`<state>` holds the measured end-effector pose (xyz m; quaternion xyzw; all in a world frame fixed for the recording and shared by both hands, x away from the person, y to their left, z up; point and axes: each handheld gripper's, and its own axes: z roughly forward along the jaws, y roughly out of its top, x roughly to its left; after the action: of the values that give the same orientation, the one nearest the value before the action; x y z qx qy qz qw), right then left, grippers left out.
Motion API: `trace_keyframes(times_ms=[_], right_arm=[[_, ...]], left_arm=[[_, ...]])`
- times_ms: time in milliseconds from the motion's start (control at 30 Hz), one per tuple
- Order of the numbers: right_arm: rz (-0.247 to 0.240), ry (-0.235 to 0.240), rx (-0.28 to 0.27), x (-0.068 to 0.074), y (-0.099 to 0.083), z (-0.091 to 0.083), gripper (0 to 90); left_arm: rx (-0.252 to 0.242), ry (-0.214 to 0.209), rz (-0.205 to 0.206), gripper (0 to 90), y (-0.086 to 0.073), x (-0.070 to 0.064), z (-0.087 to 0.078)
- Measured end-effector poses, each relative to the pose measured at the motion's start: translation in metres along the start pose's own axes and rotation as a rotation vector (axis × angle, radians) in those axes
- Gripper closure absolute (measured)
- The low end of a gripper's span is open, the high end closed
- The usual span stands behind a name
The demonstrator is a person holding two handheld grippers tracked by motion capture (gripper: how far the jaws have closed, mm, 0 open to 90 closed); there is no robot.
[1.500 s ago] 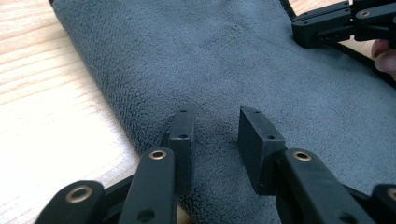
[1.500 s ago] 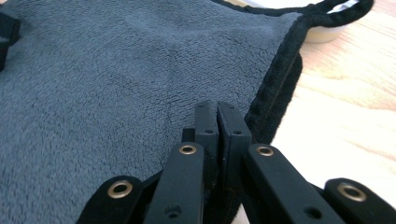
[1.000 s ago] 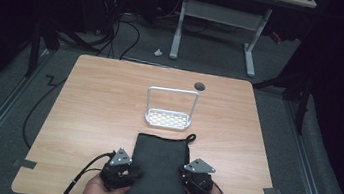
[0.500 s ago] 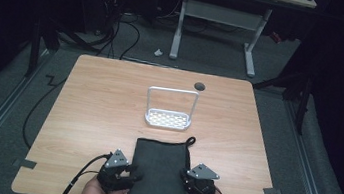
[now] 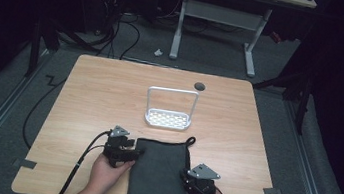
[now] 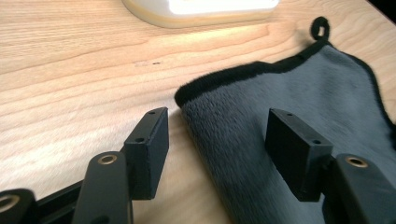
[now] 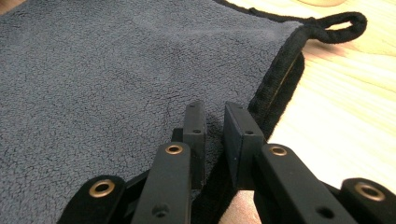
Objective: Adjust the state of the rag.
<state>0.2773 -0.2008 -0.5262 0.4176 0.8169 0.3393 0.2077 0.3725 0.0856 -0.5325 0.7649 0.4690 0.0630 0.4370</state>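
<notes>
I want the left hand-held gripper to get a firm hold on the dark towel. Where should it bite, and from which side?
Grip the towel at its folded left edge near the far corner, coming in from the left: the left hand-held gripper stands open astride that thick, raised edge.

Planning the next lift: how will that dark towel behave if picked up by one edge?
The towel looks soft and plush, so it will probably droop and fold rather than stay flat. It seems light, and its pile should grip, not slip. The right hand-held gripper is nearly closed on its edge; the left hand-held gripper stands open, so an uneven lift would likely sag.
</notes>
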Motion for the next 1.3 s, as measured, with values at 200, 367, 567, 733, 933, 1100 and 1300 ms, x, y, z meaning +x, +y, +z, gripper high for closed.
trace_keyframes(times_ms=[200, 367, 567, 733, 933, 1100, 1300], right_arm=[[0.01, 0.005, -0.008, -0.003, 0.001, -0.005, 74.0], [0.035, -0.021, -0.066, -0.008, 0.008, -0.01, 66.5], [0.048, -0.049, -0.079, -0.012, 0.044, 0.01, 58.9], [0.051, -0.081, 0.019, -0.014, 0.056, 0.042, 51.9], [0.066, -0.084, 0.045, -0.022, 0.044, 0.041, 41.2], [0.137, -0.034, 0.051, -0.033, 0.036, 0.041, 35.9], [0.141, -0.033, 0.039, -0.033, 0.036, 0.042, 36.1]], left_arm=[[-0.005, 0.022, 0.029, 56.7, -0.001, -0.004, 0.004], [-0.001, 0.011, 0.055, 71.1, -0.003, -0.006, 0.005], [-0.003, 0.016, 0.066, 71.3, -0.004, -0.008, 0.004], [-0.006, 0.0, 0.047, 69.9, -0.005, -0.006, 0.003], [-0.007, -0.009, 0.038, 68.3, -0.005, -0.005, 0.003], [-0.009, -0.01, 0.037, 66.8, -0.005, -0.004, 0.003], [-0.009, -0.014, 0.032, 66.4, -0.005, -0.004, 0.002]])
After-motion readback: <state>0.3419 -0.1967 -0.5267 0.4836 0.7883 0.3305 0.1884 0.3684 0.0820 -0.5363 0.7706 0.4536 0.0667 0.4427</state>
